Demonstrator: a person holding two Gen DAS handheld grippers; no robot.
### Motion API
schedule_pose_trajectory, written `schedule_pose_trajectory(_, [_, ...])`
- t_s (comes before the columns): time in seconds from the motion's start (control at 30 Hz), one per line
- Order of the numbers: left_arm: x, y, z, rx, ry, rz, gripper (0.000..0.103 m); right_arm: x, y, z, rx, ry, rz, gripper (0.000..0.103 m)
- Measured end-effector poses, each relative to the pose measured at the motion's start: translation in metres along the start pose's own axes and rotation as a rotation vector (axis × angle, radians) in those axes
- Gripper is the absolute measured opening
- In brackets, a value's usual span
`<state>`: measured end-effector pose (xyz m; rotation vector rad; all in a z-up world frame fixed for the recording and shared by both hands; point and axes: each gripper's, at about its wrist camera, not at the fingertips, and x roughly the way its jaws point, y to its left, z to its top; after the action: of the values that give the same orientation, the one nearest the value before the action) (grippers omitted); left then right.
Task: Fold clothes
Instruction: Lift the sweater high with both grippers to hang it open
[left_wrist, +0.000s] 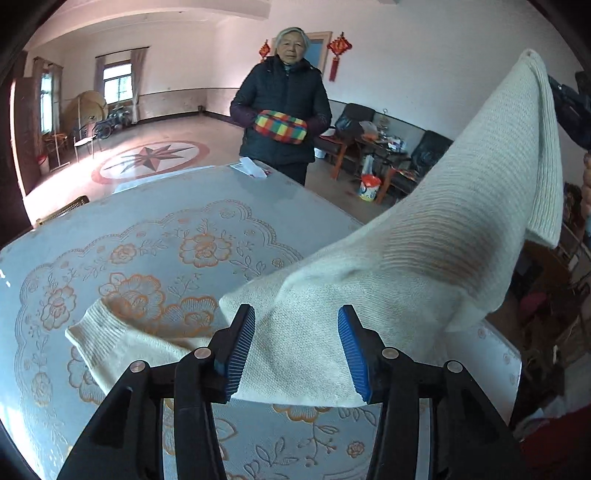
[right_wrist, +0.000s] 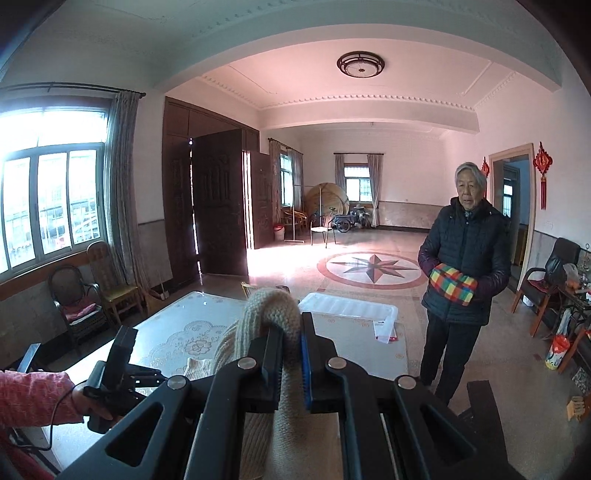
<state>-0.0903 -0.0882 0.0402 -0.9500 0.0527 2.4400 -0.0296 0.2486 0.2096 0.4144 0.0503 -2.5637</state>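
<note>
Right gripper (right_wrist: 291, 354) jaws clamped on cream knit sweater (left_wrist: 424, 236) lifted off floral table (left_wrist: 147, 236), left gripper (left_wrist: 296, 347) jaws apart, sweater between, unpinched

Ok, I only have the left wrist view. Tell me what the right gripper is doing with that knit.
Observer: The right gripper is shut on a bunched, ribbed edge of the cream sweater, held up above the table.
Operator: Tell me where my left gripper sits from there.
Observer: The left gripper is lower, at the left of the right wrist view, held by a hand in a pink sleeve.
Operator: Report anything else on the table.
Observer: A clear plastic lid lies at the far end.
</note>
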Motion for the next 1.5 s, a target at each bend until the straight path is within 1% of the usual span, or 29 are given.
schedule_pose_trajectory(0.07, [0.005,-0.002,0.003,0.063,-0.015,-0.031,0.049,-0.004,-0.005,-0.003,0.031,0.007,0.006,0.007])
schedule_pose_trajectory(0.13, [0.014,-0.009,0.013,0.152,-0.026,-0.047,0.053,-0.007,-0.009,-0.003,0.046,0.009,0.007,0.007])
schedule_pose_trajectory(0.23, [0.028,-0.029,0.023,0.283,-0.02,-0.108,0.054,-0.009,-0.013,-0.003,0.054,0.013,-0.006,0.007])
schedule_pose_trajectory(0.3, [0.036,-0.043,0.023,0.384,-0.025,-0.115,0.054,-0.011,-0.015,-0.003,0.061,0.012,-0.013,0.007])
schedule_pose_trajectory(0.33, [0.04,-0.048,0.023,0.423,-0.028,-0.102,0.054,-0.012,-0.017,-0.002,0.067,0.012,-0.016,0.007])
schedule_pose_trajectory(0.37, [0.043,-0.051,0.025,0.442,-0.03,-0.093,0.054,-0.013,-0.017,-0.002,0.07,0.011,-0.02,0.007])
schedule_pose_trajectory(0.4, [0.044,-0.052,0.028,0.442,-0.041,-0.105,0.054,-0.013,-0.017,-0.002,0.073,0.011,-0.025,0.007])
schedule_pose_trajectory(0.5, [0.037,-0.049,0.039,0.401,-0.125,-0.166,0.053,-0.016,-0.019,-0.001,0.086,0.004,-0.033,0.007])
schedule_pose_trajectory(0.53, [0.036,-0.046,0.043,0.38,-0.139,-0.175,0.052,-0.017,-0.02,-0.001,0.09,0.001,-0.035,0.007])
schedule_pose_trajectory(0.57, [0.035,-0.043,0.047,0.361,-0.15,-0.182,0.043,-0.018,-0.02,-0.001,0.097,-0.002,-0.035,0.007])
schedule_pose_trajectory(0.6, [0.035,-0.041,0.05,0.351,-0.143,-0.183,0.02,-0.019,-0.021,-0.001,0.105,-0.004,-0.033,0.007])
schedule_pose_trajectory(0.63, [0.034,-0.039,0.052,0.342,-0.137,-0.185,0.011,-0.02,-0.022,-0.001,0.111,-0.005,-0.033,0.007])
schedule_pose_trajectory(0.67, [0.031,-0.037,0.052,0.331,-0.133,-0.193,0.006,-0.02,-0.024,-0.002,0.115,-0.006,-0.035,0.007])
schedule_pose_trajectory(0.73, [0.023,-0.034,0.052,0.31,-0.127,-0.208,0.005,-0.023,-0.029,-0.003,0.126,-0.007,-0.033,0.007])
schedule_pose_trajectory(0.8, [0.007,-0.031,0.053,0.274,-0.151,-0.211,0.005,-0.026,-0.035,-0.004,0.146,-0.014,-0.025,0.007])
schedule_pose_trajectory(0.83, [-0.004,-0.031,0.054,0.257,-0.168,-0.194,0.005,-0.028,-0.039,-0.004,0.158,-0.021,-0.017,0.007])
schedule_pose_trajectory(0.93, [-0.041,-0.032,0.059,0.217,-0.209,-0.09,0.005,-0.032,-0.045,0.001,0.184,-0.046,0.026,0.007])
schedule_pose_trajectory(1.1, [-0.119,-0.036,0.071,0.141,-0.293,0.093,0.005,-0.038,-0.037,0.021,0.142,-0.087,0.104,0.007])
schedule_pose_trajectory(1.17, [-0.152,-0.04,0.076,0.111,-0.313,0.167,0.005,-0.043,-0.026,0.032,0.104,-0.091,0.108,0.007])
schedule_pose_trajectory(1.2, [-0.17,-0.044,0.077,0.111,-0.324,0.201,0.005,-0.046,-0.021,0.038,0.085,-0.092,0.108,0.007])
schedule_pose_trajectory(1.33, [-0.235,-0.068,0.078,0.154,-0.358,0.321,0.005,-0.065,0.006,0.055,0.019,-0.095,0.079,0.007])
schedule_pose_trajectory(1.37, [-0.251,-0.074,0.077,0.166,-0.365,0.346,0.005,-0.072,0.014,0.058,0.006,-0.1,0.072,0.007])
schedule_pose_trajectory(1.4, [-0.265,-0.079,0.075,0.167,-0.369,0.352,0.005,-0.079,0.022,0.061,0.001,-0.11,0.073,0.007])
schedule_pose_trajectory(1.5, [-0.311,-0.092,0.067,0.161,-0.393,0.347,0.005,-0.103,0.047,0.069,-0.008,-0.146,0.083,0.007])
